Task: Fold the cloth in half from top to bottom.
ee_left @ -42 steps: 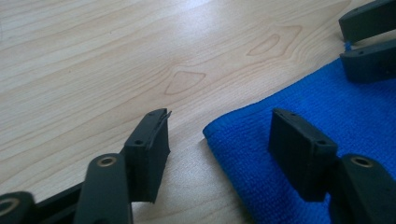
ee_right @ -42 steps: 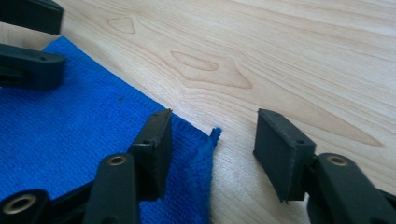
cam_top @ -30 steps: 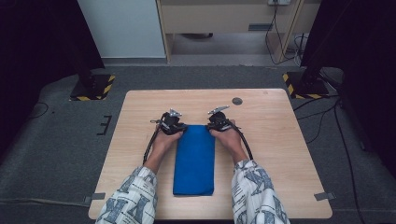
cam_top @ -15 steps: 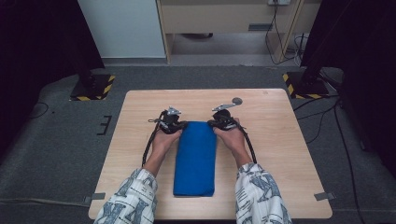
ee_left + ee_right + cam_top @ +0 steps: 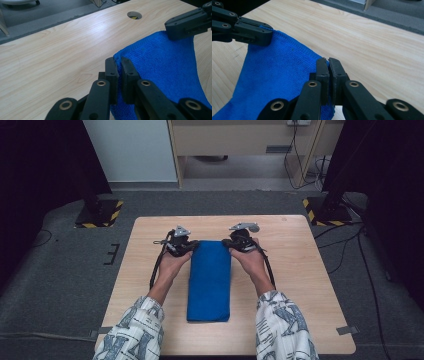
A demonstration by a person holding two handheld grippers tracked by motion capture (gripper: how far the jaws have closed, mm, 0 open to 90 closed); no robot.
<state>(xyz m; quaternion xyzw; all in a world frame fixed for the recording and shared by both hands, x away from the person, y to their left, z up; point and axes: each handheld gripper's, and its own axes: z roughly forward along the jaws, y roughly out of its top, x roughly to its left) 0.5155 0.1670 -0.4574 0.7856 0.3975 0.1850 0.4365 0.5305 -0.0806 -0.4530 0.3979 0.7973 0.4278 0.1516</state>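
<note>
Towel [image 5: 209,279] corners are in my grip: the left tongs [image 5: 117,66] are pinched on the far left corner of the blue terry cloth, and the right tongs [image 5: 326,65] are clamped on the far right corner, pads tight with fabric between them. In the high view the left tongs [image 5: 179,241] and right tongs [image 5: 241,240] sit at the far end of the folded towel, which lies lengthwise down the middle of the counter [image 5: 305,285], its far edge raised off the wood. To do this lift well, I judge I should raise both hands evenly, hold the edge taut between them, and avoid tugging sideways so neither corner slips.
</note>
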